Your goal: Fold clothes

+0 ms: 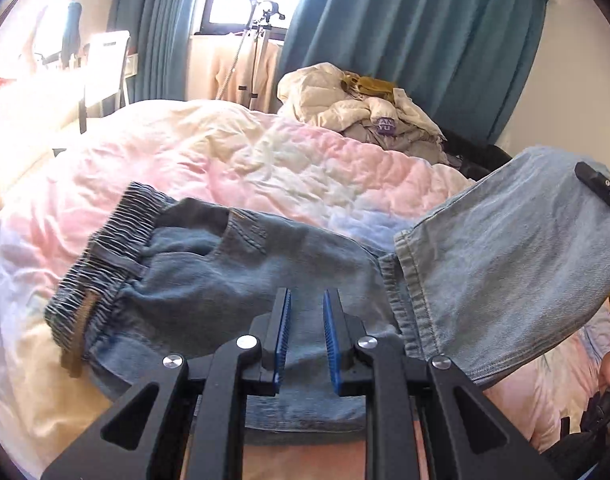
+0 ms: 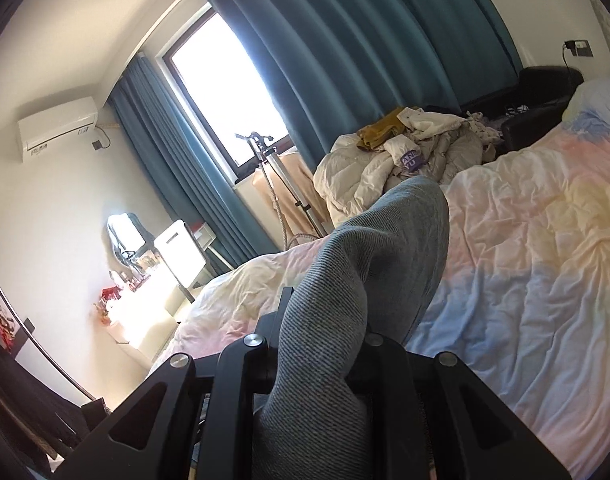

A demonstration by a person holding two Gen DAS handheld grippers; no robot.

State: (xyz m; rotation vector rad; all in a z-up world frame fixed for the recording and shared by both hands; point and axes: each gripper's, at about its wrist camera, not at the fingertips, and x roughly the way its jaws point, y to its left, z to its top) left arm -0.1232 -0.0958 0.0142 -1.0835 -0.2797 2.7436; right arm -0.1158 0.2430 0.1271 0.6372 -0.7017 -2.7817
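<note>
I hold the jeans [image 1: 233,264], soft, heavy, floppy denim, above the bed [image 1: 265,160], left claw [image 1: 307,336] and right claw [image 2: 325,344] each pinching cloth; hem and waistband grip best.

A pastel quilt [image 1: 265,160] is lying rumpled over the bed; a heap of cream bedding [image 2: 369,168] is sitting by the teal curtains [image 2: 345,60]; daylight is pouring through the window [image 2: 221,80]; an air conditioner [image 2: 57,126] is hanging on the wall.
</note>
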